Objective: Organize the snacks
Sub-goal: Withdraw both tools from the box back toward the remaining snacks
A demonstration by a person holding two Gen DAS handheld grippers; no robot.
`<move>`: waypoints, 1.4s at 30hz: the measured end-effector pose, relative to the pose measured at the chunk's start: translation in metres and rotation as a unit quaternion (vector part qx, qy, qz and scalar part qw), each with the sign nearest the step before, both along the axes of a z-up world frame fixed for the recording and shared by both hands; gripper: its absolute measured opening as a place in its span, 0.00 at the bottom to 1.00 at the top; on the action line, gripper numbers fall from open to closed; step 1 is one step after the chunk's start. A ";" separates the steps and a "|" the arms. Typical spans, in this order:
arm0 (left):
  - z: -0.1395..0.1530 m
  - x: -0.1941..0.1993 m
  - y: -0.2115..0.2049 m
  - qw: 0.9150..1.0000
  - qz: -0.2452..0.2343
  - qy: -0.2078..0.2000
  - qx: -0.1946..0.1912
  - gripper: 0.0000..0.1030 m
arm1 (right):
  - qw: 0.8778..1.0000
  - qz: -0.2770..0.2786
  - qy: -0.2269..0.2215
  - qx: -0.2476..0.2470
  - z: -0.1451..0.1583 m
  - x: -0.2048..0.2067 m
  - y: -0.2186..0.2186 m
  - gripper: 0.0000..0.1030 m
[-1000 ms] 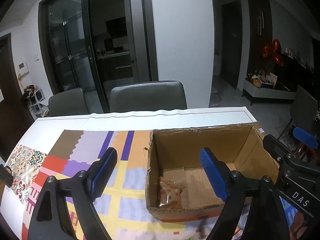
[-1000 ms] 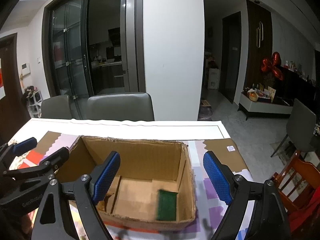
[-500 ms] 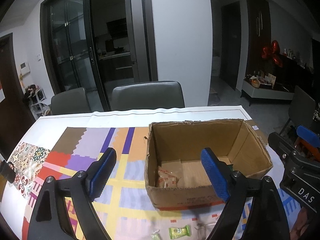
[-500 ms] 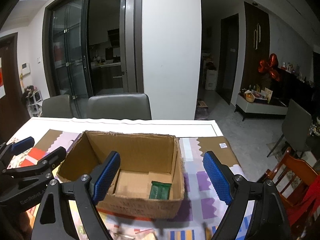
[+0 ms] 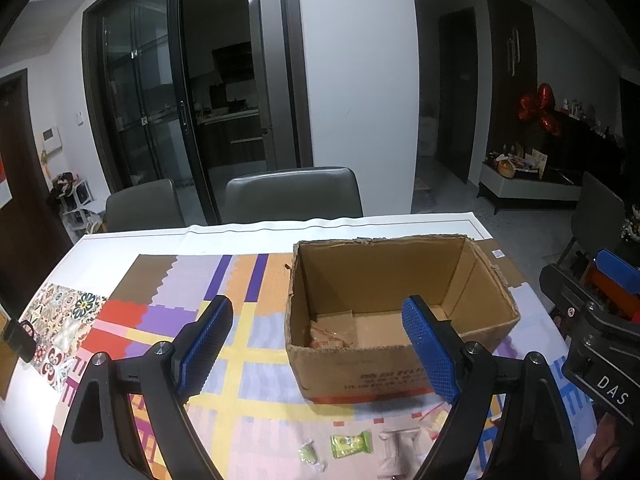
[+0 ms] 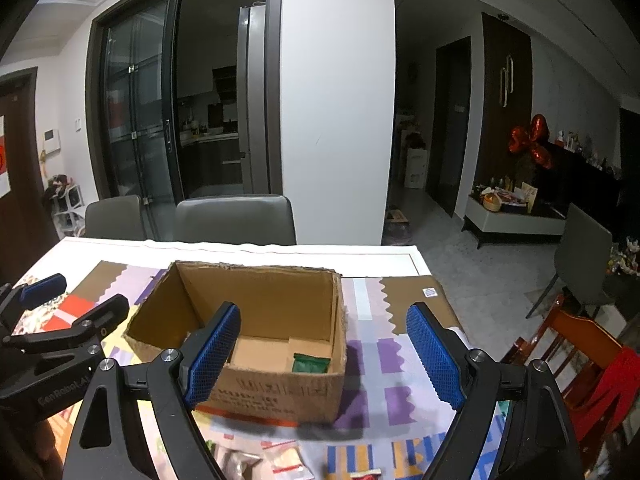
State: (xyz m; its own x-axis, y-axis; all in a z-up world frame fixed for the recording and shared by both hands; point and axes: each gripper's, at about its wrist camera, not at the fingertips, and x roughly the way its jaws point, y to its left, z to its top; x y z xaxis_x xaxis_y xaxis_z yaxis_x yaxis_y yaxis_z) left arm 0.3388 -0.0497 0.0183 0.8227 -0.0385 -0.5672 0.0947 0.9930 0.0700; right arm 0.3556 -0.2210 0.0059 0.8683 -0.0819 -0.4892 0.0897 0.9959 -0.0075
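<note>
An open cardboard box stands on the patterned tablecloth. Inside it lie an orange-clear snack packet at the left and a dark green packet at the right. Loose snacks lie on the cloth in front of the box: a light green candy, a small round green one, clear packets and a red-striped packet. My left gripper hangs open above the box's near left side, nothing between its fingers. My right gripper is open and empty over the box's near right part.
Two grey chairs stand at the table's far edge. A wooden chair with red cloth is off the table's right side. A small dark object sits at the left table edge. Brown cardboard flaps lie right of the box.
Both grippers have drawn back and slightly up from the box, which now looks smaller and farther. The loose snacks in front of the box have come into view. Jaws kept their width.
</note>
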 end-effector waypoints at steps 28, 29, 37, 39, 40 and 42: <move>-0.011 -0.079 0.002 1.000 -0.007 0.003 0.009 0.84 | 1.000 0.005 0.006 -0.011 -0.012 -0.078 0.006 0.83; -0.013 -0.081 0.001 1.000 -0.011 0.003 0.007 0.84 | 1.000 0.004 0.006 -0.011 -0.013 -0.080 0.006 0.83; -0.029 -0.093 -0.005 1.000 -0.018 0.013 0.011 0.84 | 1.000 -0.001 0.014 -0.016 -0.023 -0.093 0.000 0.83; -0.034 -0.094 -0.005 1.000 -0.019 0.018 0.009 0.84 | 1.000 -0.003 0.016 -0.016 -0.026 -0.094 -0.002 0.83; -0.036 -0.094 -0.005 1.000 -0.019 0.020 0.008 0.84 | 1.000 -0.003 0.017 -0.017 -0.028 -0.096 -0.003 0.83; -0.042 -0.095 -0.008 0.999 -0.022 0.026 0.011 0.84 | 1.000 -0.006 0.021 -0.018 -0.032 -0.097 -0.005 0.83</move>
State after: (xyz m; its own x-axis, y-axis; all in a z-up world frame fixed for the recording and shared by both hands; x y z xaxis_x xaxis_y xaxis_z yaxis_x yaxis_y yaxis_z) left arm 0.2434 -0.0573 -0.0241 0.7905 -0.0605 -0.6095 0.1416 0.9862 0.0856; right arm 0.2587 -0.2256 -0.0259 0.8463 -0.1098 -0.5213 0.1002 0.9939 -0.0467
